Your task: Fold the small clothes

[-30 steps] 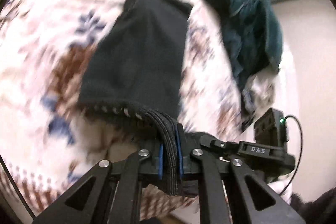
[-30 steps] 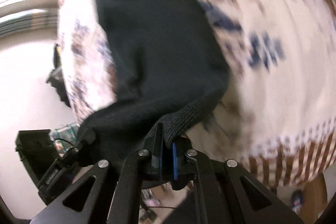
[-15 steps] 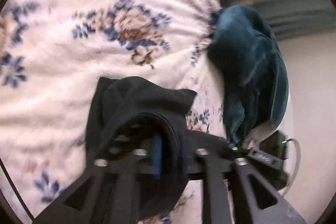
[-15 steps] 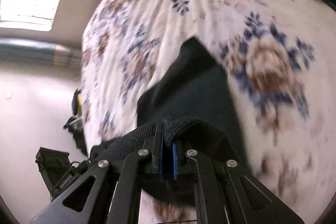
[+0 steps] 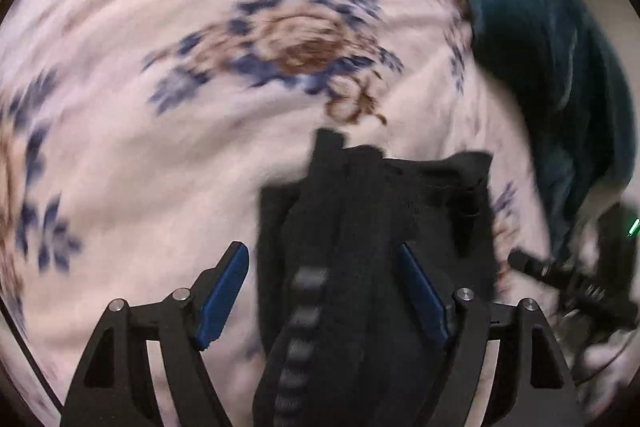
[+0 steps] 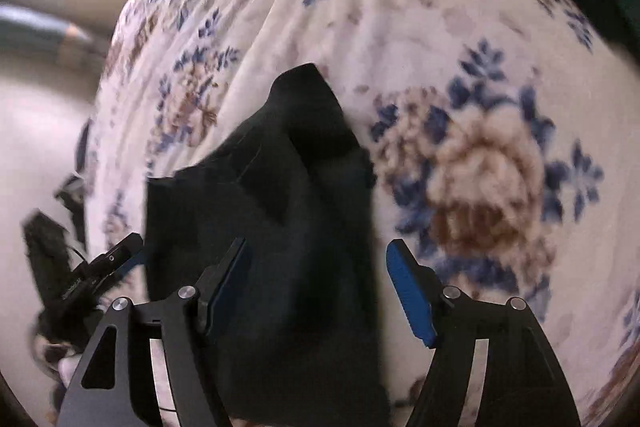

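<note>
Both jaws are wide open, holding nothing. Between them the black garment (image 6: 280,211) lies bunched on the flowery bed (image 6: 440,27), near its side edge. Loose folds could flop open, or catch a finger.

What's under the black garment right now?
The black garment lies on the floral blanket, which shows all around it. Whatever sits directly beneath the folded layers is covered, so I cannot tell.
</note>
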`<state>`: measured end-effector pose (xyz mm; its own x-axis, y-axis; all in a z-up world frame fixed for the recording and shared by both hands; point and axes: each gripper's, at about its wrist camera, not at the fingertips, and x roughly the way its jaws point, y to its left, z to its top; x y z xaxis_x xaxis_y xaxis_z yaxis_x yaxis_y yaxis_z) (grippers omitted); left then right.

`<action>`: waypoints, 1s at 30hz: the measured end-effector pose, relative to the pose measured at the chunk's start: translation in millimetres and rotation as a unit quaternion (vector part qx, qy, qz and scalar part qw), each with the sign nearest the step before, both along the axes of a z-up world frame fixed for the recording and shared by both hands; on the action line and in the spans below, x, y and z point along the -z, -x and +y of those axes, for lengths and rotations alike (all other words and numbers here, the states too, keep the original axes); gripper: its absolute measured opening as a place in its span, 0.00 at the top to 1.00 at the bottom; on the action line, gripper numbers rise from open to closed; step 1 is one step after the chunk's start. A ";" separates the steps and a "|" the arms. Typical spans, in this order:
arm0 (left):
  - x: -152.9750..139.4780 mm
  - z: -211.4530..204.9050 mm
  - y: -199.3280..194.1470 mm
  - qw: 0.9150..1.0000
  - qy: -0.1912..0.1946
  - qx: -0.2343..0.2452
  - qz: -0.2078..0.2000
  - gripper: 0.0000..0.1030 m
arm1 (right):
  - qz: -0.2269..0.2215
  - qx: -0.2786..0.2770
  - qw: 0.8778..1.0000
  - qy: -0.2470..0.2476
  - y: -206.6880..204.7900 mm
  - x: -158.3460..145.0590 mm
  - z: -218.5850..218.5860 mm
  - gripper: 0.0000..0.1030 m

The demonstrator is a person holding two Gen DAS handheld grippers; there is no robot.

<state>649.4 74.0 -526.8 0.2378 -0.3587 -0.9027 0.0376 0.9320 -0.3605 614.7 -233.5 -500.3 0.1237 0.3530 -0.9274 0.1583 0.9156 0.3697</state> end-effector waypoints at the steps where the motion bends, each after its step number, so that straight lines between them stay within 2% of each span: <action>1: 0.5 -8.8 -2.2 1.000 -0.012 0.017 -0.017 0.33 | -0.007 -0.008 1.000 0.012 -5.9 4.9 6.3 0.31; 2: -1.2 -18.1 -4.3 0.998 -0.027 0.034 -0.043 0.75 | -0.017 -0.017 0.999 0.021 -12.4 9.2 12.7 0.31; 3: -2.1 -25.3 -6.9 0.996 -0.048 0.048 -0.057 0.92 | -0.028 -0.027 0.999 0.032 -19.1 14.2 19.9 0.41; 4: -2.2 -29.0 -9.8 0.995 -0.053 0.056 -0.061 0.93 | -0.033 -0.033 0.998 0.039 -23.1 17.3 24.2 0.83; 5: -1.0 -29.8 -12.2 0.995 -0.049 0.057 -0.064 0.93 | -0.036 -0.041 0.997 0.058 -28.7 22.0 30.0 0.93; 9: -14.3 -11.7 -5.5 0.995 -0.036 0.035 -0.080 0.93 | -0.083 -0.036 0.992 0.087 -27.5 10.5 33.4 0.94; 12: -14.1 -3.1 -12.9 0.997 -0.013 0.017 -0.079 0.93 | -0.120 0.002 0.989 0.087 -19.3 -11.5 19.9 0.97; 14: -3.3 -5.4 -23.5 0.998 -0.013 0.011 -0.065 0.93 | -0.127 0.027 0.988 0.081 -19.8 -20.6 11.4 0.97; 16: 19.1 -8.1 -37.9 0.999 -0.017 0.006 -0.034 0.92 | -0.112 0.035 0.990 0.080 -30.4 -13.6 12.1 0.97; 18: 35.8 -5.8 -45.8 1.000 -0.007 -0.005 -0.005 0.89 | -0.099 0.024 0.990 0.100 -39.4 -4.8 19.5 0.97; 20: 41.0 3.7 -48.5 0.999 0.031 -0.022 0.018 0.85 | -0.081 0.012 0.990 0.117 -50.0 7.0 26.9 0.97; 21: 38.4 7.8 -47.9 0.998 0.045 -0.025 0.024 0.71 | -0.067 0.006 0.991 0.118 -53.5 11.8 28.3 0.97; 22: 32.6 13.3 -44.6 0.997 0.064 -0.028 0.027 0.62 | -0.047 0.001 0.993 0.112 -56.7 17.2 27.8 0.96; 23: 26.4 18.1 -39.3 0.996 0.085 -0.030 0.023 0.41 | -0.029 0.000 0.994 0.102 -59.0 20.3 24.7 0.96; 24: 18.6 24.0 -31.2 0.993 0.109 -0.032 0.015 0.24 | -0.016 -0.001 0.996 0.089 -60.1 21.8 19.6 0.91; 26: 2.3 36.0 -8.5 0.989 0.141 -0.036 0.008 0.14 | -0.011 0.000 0.998 0.061 -55.6 16.5 7.9 0.65; 27: -4.9 42.9 7.6 0.987 0.153 -0.043 0.009 0.14 | -0.011 0.005 0.998 0.054 -50.2 12.6 0.4 0.44; 28: -11.7 50.3 29.5 0.984 0.168 -0.054 0.012 0.14 | -0.012 0.008 0.999 0.044 -44.9 9.3 -4.1 0.30; 30: -16.5 61.1 66.9 0.980 0.184 -0.079 0.019 0.14 | -0.009 0.014 1.000 -0.003 -26.7 5.1 -14.7 0.27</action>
